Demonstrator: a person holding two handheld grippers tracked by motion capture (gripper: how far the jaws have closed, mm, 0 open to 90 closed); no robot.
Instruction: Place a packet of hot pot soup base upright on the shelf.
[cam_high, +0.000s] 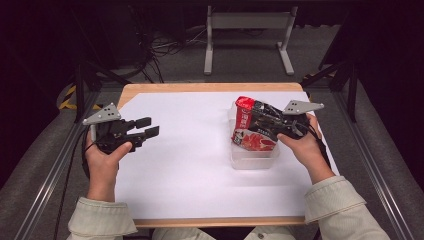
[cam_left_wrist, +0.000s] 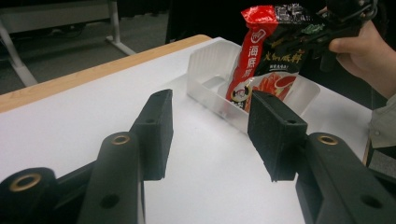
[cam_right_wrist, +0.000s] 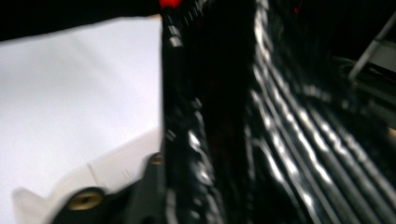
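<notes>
A red and black food packet (cam_high: 255, 127) stands upright in a clear plastic bin (cam_high: 252, 161) on the right of the white table top. My right gripper (cam_high: 274, 127) is at the packet's upper part, with a hand behind it. In the right gripper view the glossy black packet (cam_right_wrist: 280, 116) sits blurred between the jaws and hides the right one, so whether the pads press on it cannot be told. My left gripper (cam_high: 150, 126) hovers at the left, well apart from the bin, open with nothing between its jaws (cam_left_wrist: 210, 98). From there the packet (cam_left_wrist: 261, 56) and bin (cam_left_wrist: 205, 60) lie ahead.
A white sheet (cam_high: 185, 150) covers the wooden table between the two hands. Metal rails run along both sides, and a grey table frame (cam_high: 247, 30) with cables stands on the floor beyond the far edge.
</notes>
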